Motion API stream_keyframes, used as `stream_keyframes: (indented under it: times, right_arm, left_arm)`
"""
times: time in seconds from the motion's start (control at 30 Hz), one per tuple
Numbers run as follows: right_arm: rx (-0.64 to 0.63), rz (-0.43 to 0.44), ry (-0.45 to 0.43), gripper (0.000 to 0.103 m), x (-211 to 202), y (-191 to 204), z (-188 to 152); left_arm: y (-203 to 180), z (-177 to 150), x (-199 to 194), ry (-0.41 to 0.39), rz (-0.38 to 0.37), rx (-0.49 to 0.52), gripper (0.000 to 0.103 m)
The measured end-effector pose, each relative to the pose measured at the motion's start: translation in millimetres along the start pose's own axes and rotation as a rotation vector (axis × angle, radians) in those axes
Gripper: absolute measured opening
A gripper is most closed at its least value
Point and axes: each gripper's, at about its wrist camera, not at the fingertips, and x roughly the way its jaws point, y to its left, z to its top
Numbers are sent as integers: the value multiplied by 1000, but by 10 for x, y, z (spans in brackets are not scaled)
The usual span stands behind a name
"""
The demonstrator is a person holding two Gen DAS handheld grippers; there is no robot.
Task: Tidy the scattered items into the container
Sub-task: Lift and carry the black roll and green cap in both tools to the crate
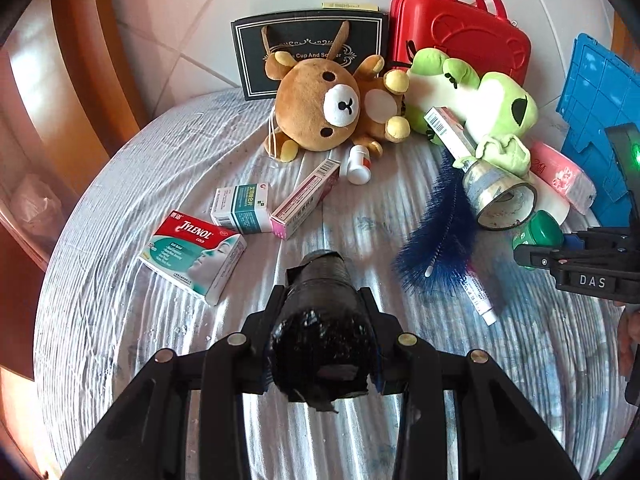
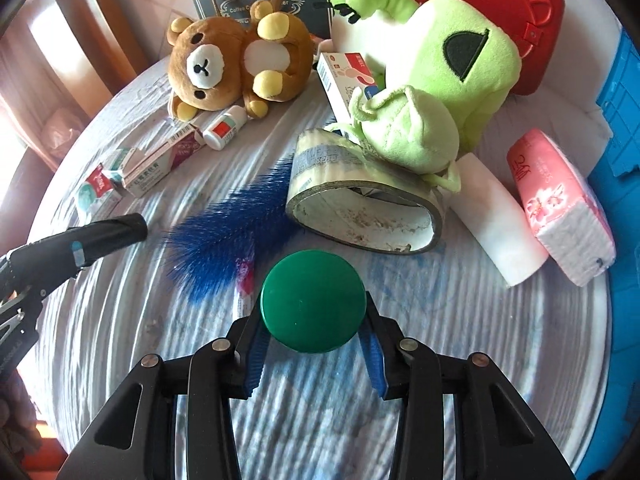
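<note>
My left gripper (image 1: 322, 294) is shut on a black roll (image 1: 324, 324), held just above the striped cloth; the roll also shows at the left of the right wrist view (image 2: 116, 232). My right gripper (image 2: 313, 307) is shut on a green-lidded jar (image 2: 314, 300), its blue pads pressing both sides of the lid; the jar (image 1: 538, 234) sits at the right in the left wrist view. A blue crate (image 1: 600, 92) stands at the far right. Scattered on the cloth are a Tylenol box (image 1: 192, 252), a teal box (image 1: 242, 208), a pink box (image 1: 304, 200) and a white pill bottle (image 1: 358, 164).
A blue brush (image 1: 440, 232), a tape roll (image 1: 500, 196), an ointment tube (image 1: 480, 296) and a pink tissue pack (image 1: 564, 176) lie mid-right. A bear plush (image 1: 328, 108), a frog plush (image 1: 480, 100), a black paper bag (image 1: 308, 44) and a red case (image 1: 460, 36) crowd the back.
</note>
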Motion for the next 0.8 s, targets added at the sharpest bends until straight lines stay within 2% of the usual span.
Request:
stream_keyframes:
  times: [0.4,0.8]
  right_arm:
    - [-16,52,-45,40,-554,44,-261]
    - [-29,74,-113,40,-1234,-14,-515]
  left_arm:
    - [-63,18,-459,-52,11,-19,34]
    - [-247,19,-1091,-114,21,-8,34]
